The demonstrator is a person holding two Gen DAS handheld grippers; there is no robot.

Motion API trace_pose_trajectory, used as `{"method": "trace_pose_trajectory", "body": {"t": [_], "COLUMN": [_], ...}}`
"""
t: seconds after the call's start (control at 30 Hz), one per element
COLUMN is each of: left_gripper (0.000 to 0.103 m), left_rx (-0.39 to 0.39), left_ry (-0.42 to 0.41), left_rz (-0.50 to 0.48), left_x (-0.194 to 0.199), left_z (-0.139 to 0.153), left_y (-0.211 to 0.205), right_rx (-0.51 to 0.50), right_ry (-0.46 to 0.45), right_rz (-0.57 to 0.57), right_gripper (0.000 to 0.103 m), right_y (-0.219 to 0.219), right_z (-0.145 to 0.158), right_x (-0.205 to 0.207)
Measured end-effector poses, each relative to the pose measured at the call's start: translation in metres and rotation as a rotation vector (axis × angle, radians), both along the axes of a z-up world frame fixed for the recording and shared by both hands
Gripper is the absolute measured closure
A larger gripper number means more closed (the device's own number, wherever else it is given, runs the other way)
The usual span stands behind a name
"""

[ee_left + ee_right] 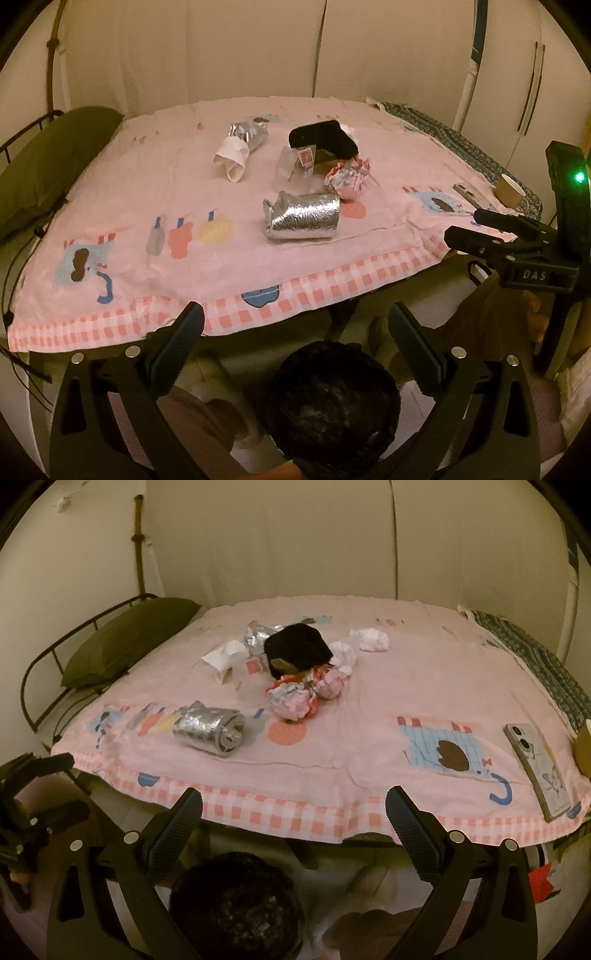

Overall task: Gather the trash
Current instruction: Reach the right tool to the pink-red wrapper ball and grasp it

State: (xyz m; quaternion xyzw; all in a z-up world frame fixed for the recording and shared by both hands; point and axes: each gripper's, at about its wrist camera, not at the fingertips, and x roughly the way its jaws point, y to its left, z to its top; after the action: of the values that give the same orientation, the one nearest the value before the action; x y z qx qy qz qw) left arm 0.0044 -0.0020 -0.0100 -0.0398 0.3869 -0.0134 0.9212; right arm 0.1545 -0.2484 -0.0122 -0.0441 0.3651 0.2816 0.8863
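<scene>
Trash lies on a bed with a pink sheet [184,192]: a rolled silver foil bag [302,217] [210,729], a silver wrapper with white paper [242,146], crumpled pink-white wrappers [349,177] [295,699], white tissue [371,639] and a black object [323,138] [297,648]. A black-lined bin [332,402] [236,904] stands on the floor below the bed's near edge. My left gripper [295,332] and right gripper [294,814] are both open and empty, held above the bin, short of the bed. The right gripper also shows at the right of the left wrist view [469,225].
A phone [537,766] and a paper cup [509,192] lie on the bed's right side. A green pillow [125,638] rests against a metal frame at the left. White wardrobe doors stand behind the bed.
</scene>
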Motion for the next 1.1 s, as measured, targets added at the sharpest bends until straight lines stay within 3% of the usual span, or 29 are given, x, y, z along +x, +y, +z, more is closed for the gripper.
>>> {"method": "trace_pose_trajectory", "body": {"t": [0.23, 0.43, 0.73, 1.1], "left_gripper": [0.006, 0.006, 0.006, 0.006], "left_rx": [-0.076, -0.084, -0.03, -0.068], "left_ry": [0.035, 0.074, 0.097, 0.127], "left_rz": [0.017, 0.04, 0.058, 0.075], "left_x": [0.012, 0.032, 0.064, 0.106], "left_z": [-0.009, -0.018, -0.031, -0.047], "left_y": [0.003, 0.002, -0.001, 0.002], "right_rx": [0.054, 0.098, 0.041, -0.024], "right_ry": [0.068, 0.117, 0.103, 0.094], "right_rz": [-0.044, -0.081, -0.092, -0.096], "right_gripper": [0.008, 0.008, 0.008, 0.008], "right_y": [-0.001, 0.003, 0.029, 0.064], "right_z": [-0.008, -0.013, -0.023, -0.031], "right_x": [0.019, 0.042, 0.078, 0.117]}}
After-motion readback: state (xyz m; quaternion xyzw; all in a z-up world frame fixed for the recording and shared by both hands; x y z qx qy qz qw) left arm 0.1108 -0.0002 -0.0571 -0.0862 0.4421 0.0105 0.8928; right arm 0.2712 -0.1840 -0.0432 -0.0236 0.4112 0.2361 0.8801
